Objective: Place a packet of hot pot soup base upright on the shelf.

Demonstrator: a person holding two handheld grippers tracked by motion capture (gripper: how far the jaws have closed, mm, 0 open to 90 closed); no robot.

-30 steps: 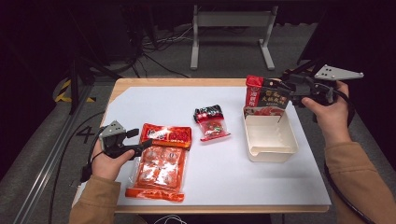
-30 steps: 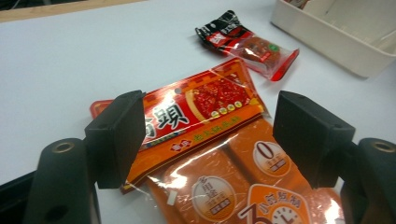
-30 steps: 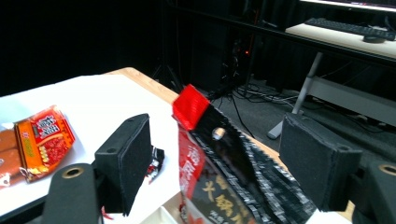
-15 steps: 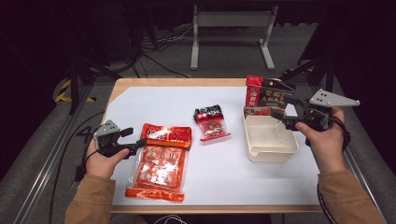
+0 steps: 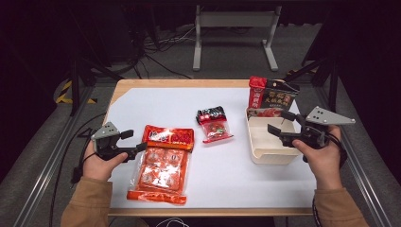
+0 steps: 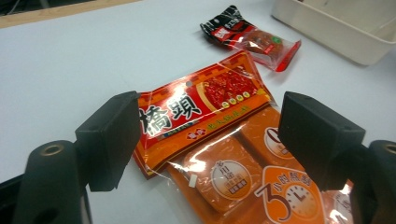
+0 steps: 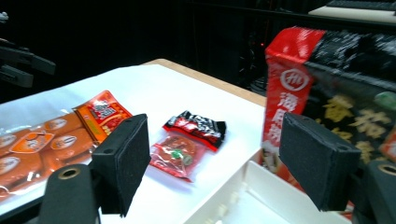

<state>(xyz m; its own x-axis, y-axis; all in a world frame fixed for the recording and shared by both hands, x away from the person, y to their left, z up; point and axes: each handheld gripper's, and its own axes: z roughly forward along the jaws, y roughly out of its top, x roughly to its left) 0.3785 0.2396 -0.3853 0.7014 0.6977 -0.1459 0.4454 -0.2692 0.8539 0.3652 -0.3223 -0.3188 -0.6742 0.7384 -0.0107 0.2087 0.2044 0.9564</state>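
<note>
My left gripper (image 5: 135, 140) rests at the table's left, its tips at the corner of a small red-orange packet (image 5: 171, 137) that lies on a large orange packet (image 5: 161, 170). Its jaws have just been opening; in the left gripper view the small packet (image 6: 205, 112) lies on the table ahead of the open pads (image 6: 114, 135), untouched. My right gripper (image 5: 279, 123) hovers open over the cream tray (image 5: 265, 153) with nothing between its pads (image 7: 126, 158). A red and black bag (image 5: 272, 98) stands upright at the tray's far end, close ahead of the right gripper (image 7: 215, 158).
A small black and red snack packet (image 5: 215, 124) lies mid-table between the orange packets and the tray. The white sheet covers a wooden table (image 5: 189, 83). Cables and a metal stand (image 5: 234, 28) sit on the dark floor beyond.
The right gripper has come away from the red and black bag, down and toward the person, and now hangs over the tray. The bag stays upright. The left hand has barely moved.
</note>
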